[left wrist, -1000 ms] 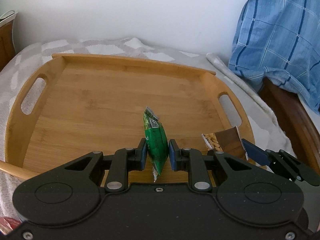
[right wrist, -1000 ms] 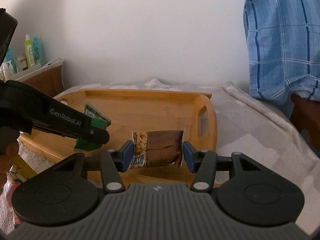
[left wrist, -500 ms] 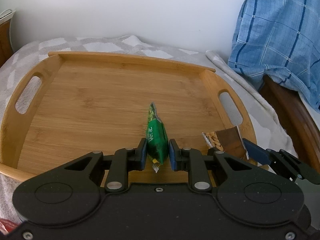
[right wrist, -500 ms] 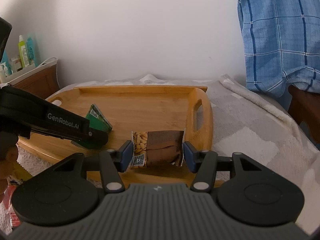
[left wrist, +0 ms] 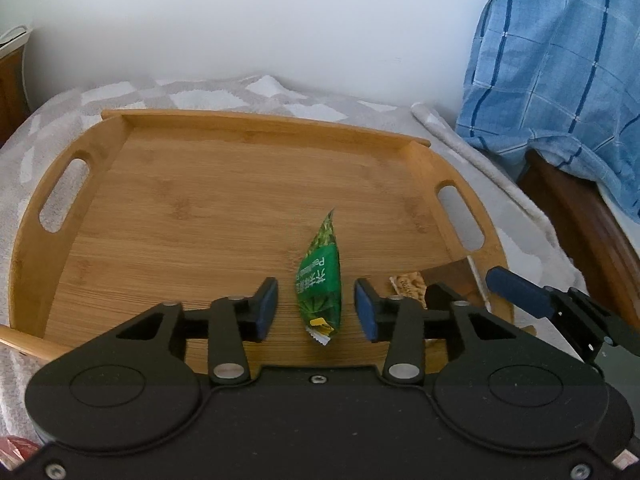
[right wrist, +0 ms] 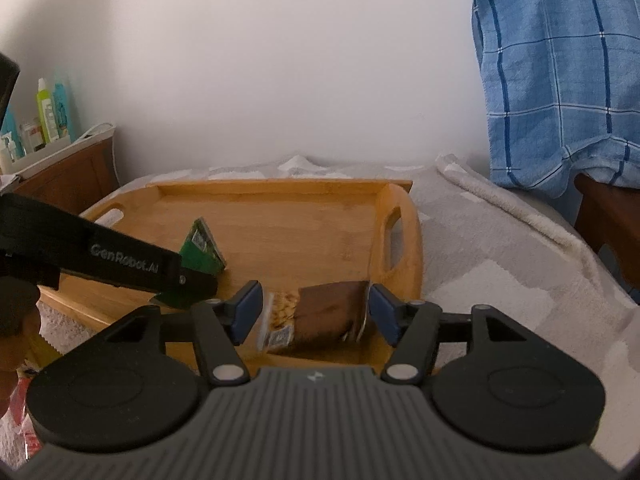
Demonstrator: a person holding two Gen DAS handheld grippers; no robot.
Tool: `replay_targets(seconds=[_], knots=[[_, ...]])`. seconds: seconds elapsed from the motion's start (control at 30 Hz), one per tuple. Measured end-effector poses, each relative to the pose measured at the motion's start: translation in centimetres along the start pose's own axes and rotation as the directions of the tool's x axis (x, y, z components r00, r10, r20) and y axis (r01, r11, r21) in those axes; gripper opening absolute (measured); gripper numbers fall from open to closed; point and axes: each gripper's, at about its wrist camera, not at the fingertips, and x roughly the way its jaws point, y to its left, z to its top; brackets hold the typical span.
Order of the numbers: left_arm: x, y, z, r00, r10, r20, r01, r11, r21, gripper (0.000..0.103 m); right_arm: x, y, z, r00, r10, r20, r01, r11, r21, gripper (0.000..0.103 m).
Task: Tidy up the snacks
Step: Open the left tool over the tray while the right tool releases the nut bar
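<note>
A green snack packet [left wrist: 320, 280] lies on the wooden tray [left wrist: 200, 200] near its front edge, between the fingers of my open left gripper [left wrist: 316, 310], which no longer touch it. It also shows in the right wrist view [right wrist: 200, 252]. A brown nut packet [right wrist: 320, 316] sits at the tray's front right corner [right wrist: 404, 240], between the pads of my right gripper [right wrist: 316, 314], which is open with gaps on both sides. The nut packet's edge shows in the left wrist view [left wrist: 408, 286].
The tray rests on a grey and white checked blanket [right wrist: 500, 280]. A blue plaid cloth [right wrist: 560, 80] hangs over brown wooden furniture [left wrist: 580, 220] at the right. A shelf with bottles [right wrist: 44, 120] stands at the left. Red packaging [right wrist: 20, 420] lies off the tray at lower left.
Both grippers have opened. The green packet, held upright before, now lies on the tray. The nut packet has been let go at the tray's right corner.
</note>
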Motion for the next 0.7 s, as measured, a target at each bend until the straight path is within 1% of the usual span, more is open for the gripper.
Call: replay_targets(seconds=[0.17,0.3,0.43,0.53,0.7], knots=[[-1.0,-0.1,0.1,1.000,0.006,0.018,-0.007,1.000,0.007,0.052,-0.6,-0.1,0.5,1.000,-0.004,0.023,0.003,1.000,0.004,0.078],[-1.8,-0.3,-0.1,0.999,0.025,0.036,-0.025,0.999,0.023,0.061,-1.2,-0.1,0.7,0.999,-0.006,0.038,0.006,1.000,0.001,0.080],[-3.0,-0.7,-0.3,0.997,0.037,0.074,-0.041,0.998,0.044,0.071,-2.0,-0.2,0.9,0.999,-0.005,0.053,0.005,1.000,-0.001,0.083],[-3.8,-0.7,-0.5,0.995,0.040,0.094,-0.045,0.998,0.053,0.076,-2.6,-0.3,1.1,0.998,-0.004,0.063,0.004,1.000,0.001,0.086],[-5.0,-0.7,-1.0,0.992,0.040,0.118,-0.046,0.998,0.050,0.079,-3.6,-0.4,1.2,0.998,-0.005,0.069,0.005,1.000,0.005,0.089]])
